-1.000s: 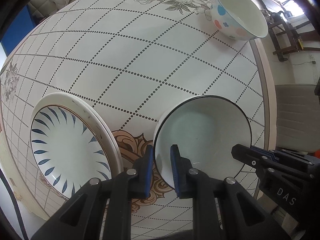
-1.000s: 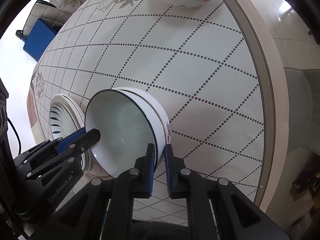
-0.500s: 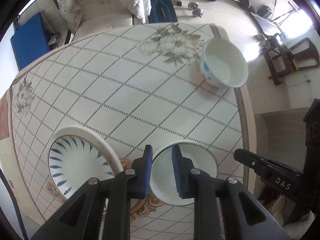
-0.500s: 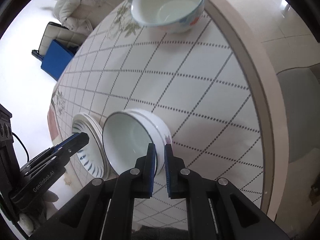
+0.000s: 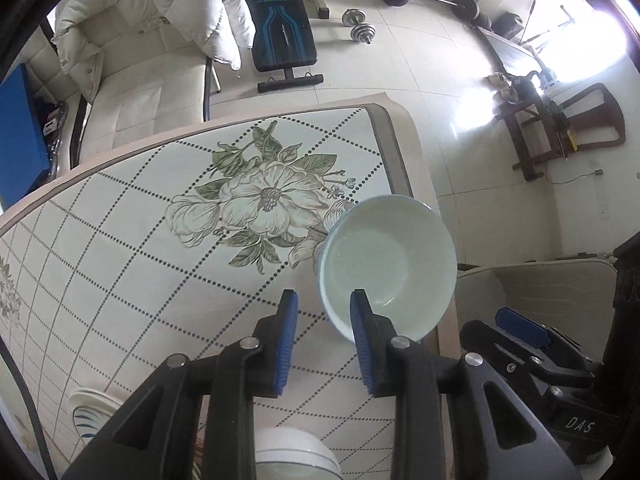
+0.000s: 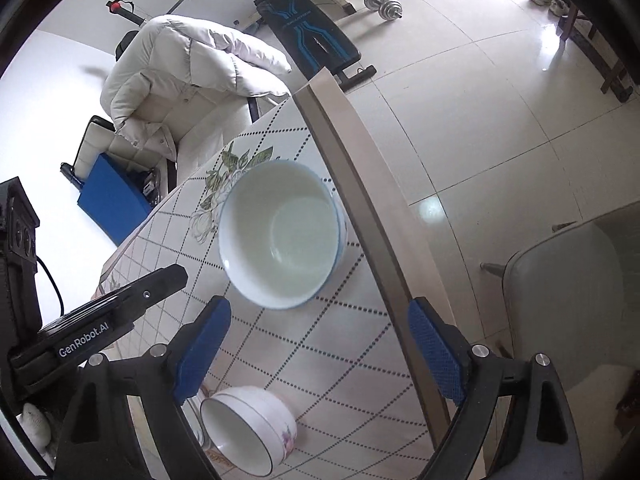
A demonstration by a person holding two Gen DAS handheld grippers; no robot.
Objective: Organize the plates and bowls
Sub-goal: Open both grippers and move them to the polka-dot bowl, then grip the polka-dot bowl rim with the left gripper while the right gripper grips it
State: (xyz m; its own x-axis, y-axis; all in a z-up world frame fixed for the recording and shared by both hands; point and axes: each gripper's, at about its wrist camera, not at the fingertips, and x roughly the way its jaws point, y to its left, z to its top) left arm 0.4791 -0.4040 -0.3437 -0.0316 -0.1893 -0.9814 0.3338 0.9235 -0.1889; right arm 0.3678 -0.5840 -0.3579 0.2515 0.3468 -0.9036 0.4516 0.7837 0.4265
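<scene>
Near edge: white dark-rimmed ceramic bowl nested in floral-sprigged white bowl (image 6: 250, 428), stack already made, beside blue-petal plate (image 5: 93, 412) on tiled worktop (image 5: 132, 264).

Left hand-held gripper (image 5: 325, 342): jaws just eased apart, narrow gap, empty.

Right hand-held gripper (image 6: 318, 354): jaws just sprung wide, empty, aimed at far pale-blue-rimmed white bowl (image 6: 282, 234) near worktop edge, likely next for stack.

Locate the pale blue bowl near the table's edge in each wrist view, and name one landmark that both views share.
Left wrist view: the pale blue bowl is right of centre, just beyond the left gripper.
Right wrist view: the bowl is at centre, beyond the right gripper.
Shared landmark: the flower print on the table, beside the bowl.
</scene>
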